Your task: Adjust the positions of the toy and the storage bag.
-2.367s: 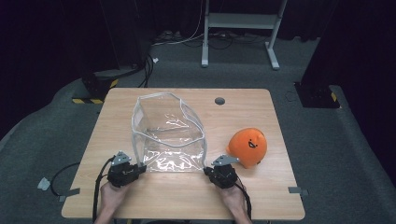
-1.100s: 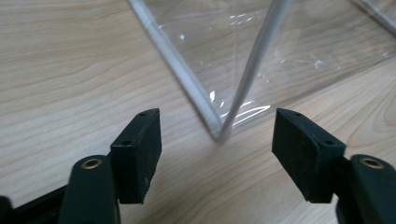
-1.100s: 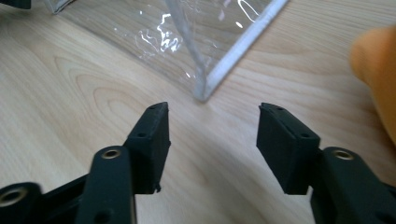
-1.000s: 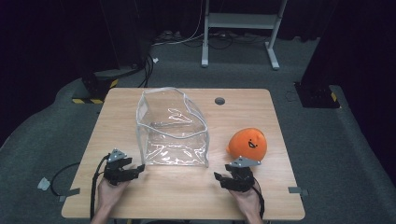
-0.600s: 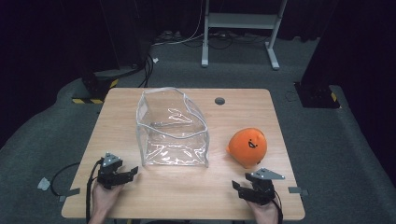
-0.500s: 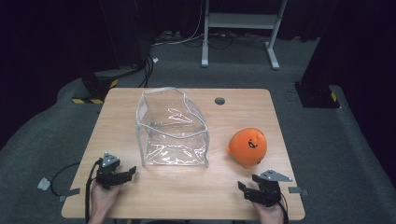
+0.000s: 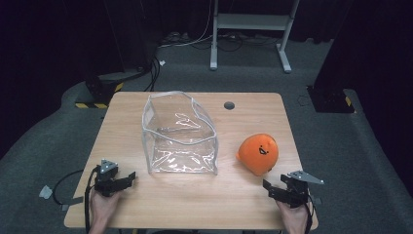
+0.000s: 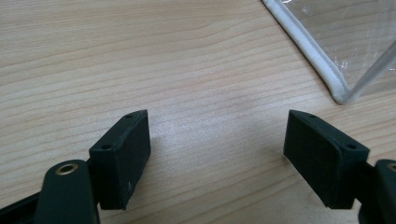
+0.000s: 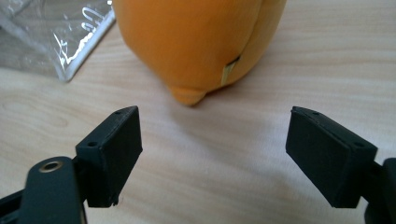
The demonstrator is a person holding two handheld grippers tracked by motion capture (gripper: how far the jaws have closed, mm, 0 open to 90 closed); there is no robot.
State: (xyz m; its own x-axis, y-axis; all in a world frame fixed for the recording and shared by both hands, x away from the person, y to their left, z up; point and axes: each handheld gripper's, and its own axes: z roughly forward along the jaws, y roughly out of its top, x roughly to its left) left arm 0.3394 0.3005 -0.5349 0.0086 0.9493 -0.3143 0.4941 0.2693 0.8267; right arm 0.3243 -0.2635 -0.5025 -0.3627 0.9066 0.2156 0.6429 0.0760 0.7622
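Note:
A clear plastic bag (image 7: 179, 136) with white trim stands open at the middle of the wooden table (image 7: 195, 207). An orange plush toy (image 7: 258, 153) lies to its right. My left gripper (image 7: 129, 178) rests near the front left, open, its jaws just widened with only bare wood between them (image 8: 217, 121). The bag's near corner (image 8: 327, 70) lies ahead to its right. My right gripper (image 7: 270, 190) sits at the front right, open, its jaws just spreading, nothing between them (image 9: 215, 114). The toy (image 9: 196, 42) lies a little ahead of it, with the bag's edge (image 9: 70, 32) to its left.
A round cable hole (image 7: 229, 105) sits near the table's far edge. On the floor behind stand a white frame (image 7: 248, 29), cables and a black base with yellow stripes (image 7: 97, 95). Another black base (image 7: 331, 100) is at the right.
Both grippers have let go of the bag's near edge and drawn back toward the front. The right one has swung out to the right, in front of the toy. Both jaws stand wider.

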